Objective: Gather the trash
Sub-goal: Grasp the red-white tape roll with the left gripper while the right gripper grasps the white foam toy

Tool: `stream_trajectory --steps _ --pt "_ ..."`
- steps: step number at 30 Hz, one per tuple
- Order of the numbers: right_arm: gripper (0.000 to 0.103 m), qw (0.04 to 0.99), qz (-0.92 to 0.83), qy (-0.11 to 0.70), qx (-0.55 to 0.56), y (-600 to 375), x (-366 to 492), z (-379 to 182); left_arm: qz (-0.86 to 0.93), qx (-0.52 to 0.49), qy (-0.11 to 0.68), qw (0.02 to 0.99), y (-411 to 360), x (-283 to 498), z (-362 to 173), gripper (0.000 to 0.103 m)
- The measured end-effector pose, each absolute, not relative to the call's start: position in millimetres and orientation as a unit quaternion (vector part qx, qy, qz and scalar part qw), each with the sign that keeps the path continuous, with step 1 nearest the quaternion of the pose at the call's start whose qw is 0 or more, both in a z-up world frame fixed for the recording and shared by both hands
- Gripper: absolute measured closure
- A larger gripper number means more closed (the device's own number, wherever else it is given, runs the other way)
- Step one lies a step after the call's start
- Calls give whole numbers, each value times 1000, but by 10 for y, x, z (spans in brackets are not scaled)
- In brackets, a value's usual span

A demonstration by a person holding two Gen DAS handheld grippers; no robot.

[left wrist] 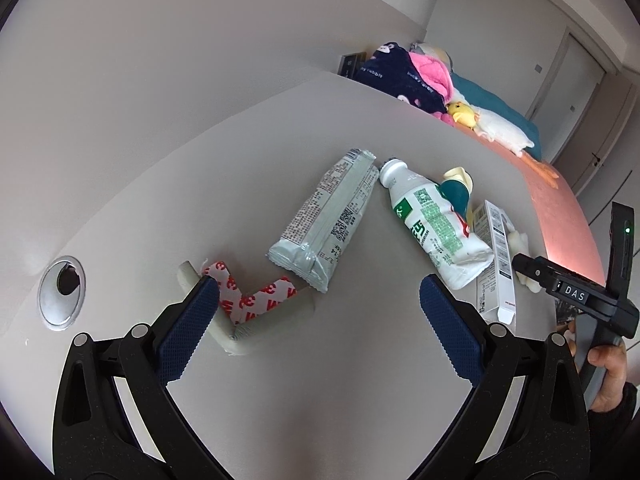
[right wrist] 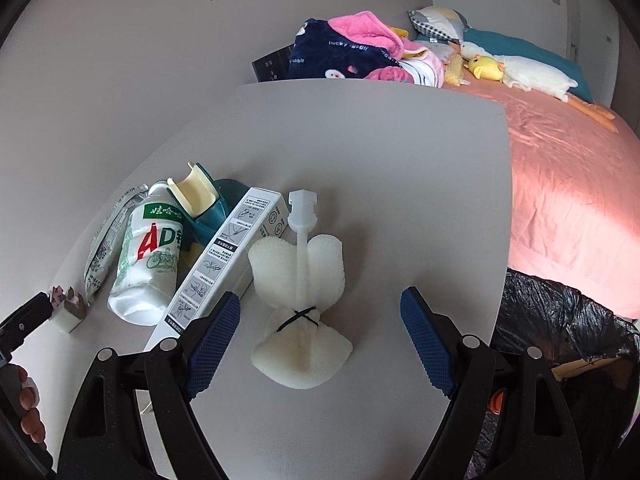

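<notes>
Right wrist view: right gripper is hanging spread over the sponge brush, lining up a grab; left gripper is also spread near the tape scrap.

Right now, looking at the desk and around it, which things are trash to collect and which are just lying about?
For the job:
- corner guard
- wrapper
- crushed bottle
- teal clip
- white box
- sponge brush
- black bin bag

Lying about:
- blankets
- goose plush
- yellow duck toy
</notes>
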State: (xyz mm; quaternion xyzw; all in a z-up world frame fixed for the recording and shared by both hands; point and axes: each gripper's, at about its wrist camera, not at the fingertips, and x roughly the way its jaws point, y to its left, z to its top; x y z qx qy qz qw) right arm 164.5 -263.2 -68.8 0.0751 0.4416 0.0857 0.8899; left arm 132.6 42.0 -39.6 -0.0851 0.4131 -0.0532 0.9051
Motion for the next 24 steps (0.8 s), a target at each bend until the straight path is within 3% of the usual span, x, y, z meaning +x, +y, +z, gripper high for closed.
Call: stream_trajectory --steps 3,5,7,10,18,20,24 --pt "20 892 83 439 62 -2585 1685 -701 -40 -86 413 906 524 1326 -406 6" --pt "27 895 81 436 49 -2546 1707 -702 -31 -89 417 904 588 1346 -441 6" --pt "43 896 83 434 37 -2513 1721 -699 -22 -88 424 901 633 1367 -491 6" --pt "58 897 89 432 35 -2498 1721 -695 -16 -89 434 896 663 1397 -581 6" --pt "63 897 96 429 54 -2523 1699 -691 5 -58 446 893 620 1459 -743 7" --pt "64 896 99 429 55 -2527 1694 -685 10 -54 449 892 615 1482 -778 16" --pt "65 897 103 426 57 -2537 1655 -668 15 -38 445 894 607 1485 -798 21"
